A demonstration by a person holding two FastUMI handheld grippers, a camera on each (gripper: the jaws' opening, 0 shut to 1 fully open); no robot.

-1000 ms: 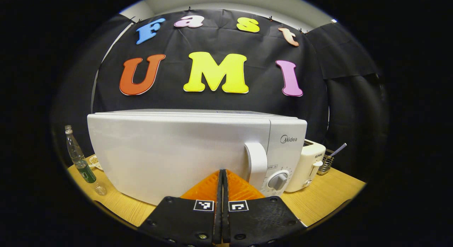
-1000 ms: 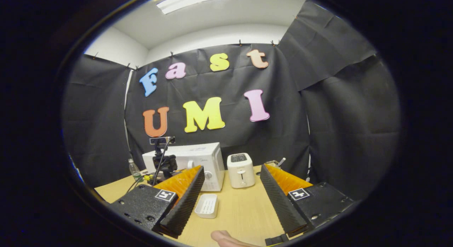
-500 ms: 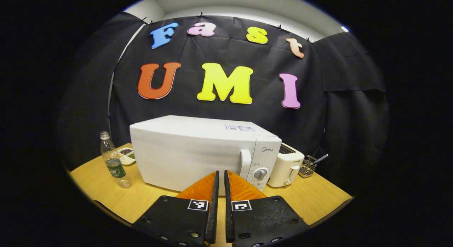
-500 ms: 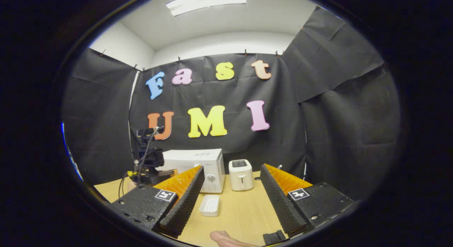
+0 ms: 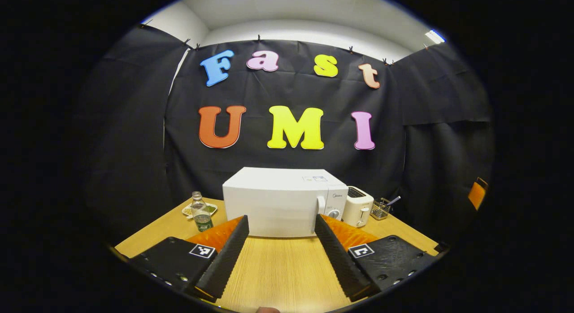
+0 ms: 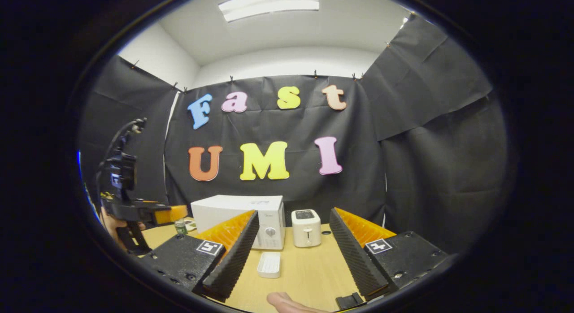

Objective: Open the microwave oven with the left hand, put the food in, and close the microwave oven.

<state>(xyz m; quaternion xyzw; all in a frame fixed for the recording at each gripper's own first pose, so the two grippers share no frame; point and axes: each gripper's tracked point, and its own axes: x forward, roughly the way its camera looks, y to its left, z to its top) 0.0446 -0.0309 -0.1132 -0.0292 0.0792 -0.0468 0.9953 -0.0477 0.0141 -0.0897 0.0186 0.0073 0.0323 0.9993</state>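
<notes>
the microwave [image 5: 278, 201] sits at the back of the wooden table [image 5: 282, 272] against the black cloth wall, its door shut and its handle [image 5: 321, 204] on the door's right edge, next to the control knob [image 5: 333, 214]. with the door closed and your grippers well back from it, your work looks finished, or nearly so; whether food is inside cannot be told from here.

your left gripper [image 5: 280, 254] faces the microwave's front squarely from some way off, fingers spread wide with nothing between them. that fits letting go of the handle, and it leaves the door clear. your right gripper [image 6: 291, 254] is likewise released and empty, held low over the table in front of the microwave, off to its right. just in front of the microwave's control side lies a small white tray [image 6: 269, 264], which looks empty.

to the right of the microwave stands a white toaster [image 5: 357, 205], and beyond that a wire holder [image 5: 382, 209] with something sticking out of it. to the microwave's left are a clear bottle [image 5: 200, 211] with a green label and a small dish [image 5: 192, 209] behind it.

there is a brand mark above the knob, and a sticker on the microwave's top, both too small to read.
</notes>
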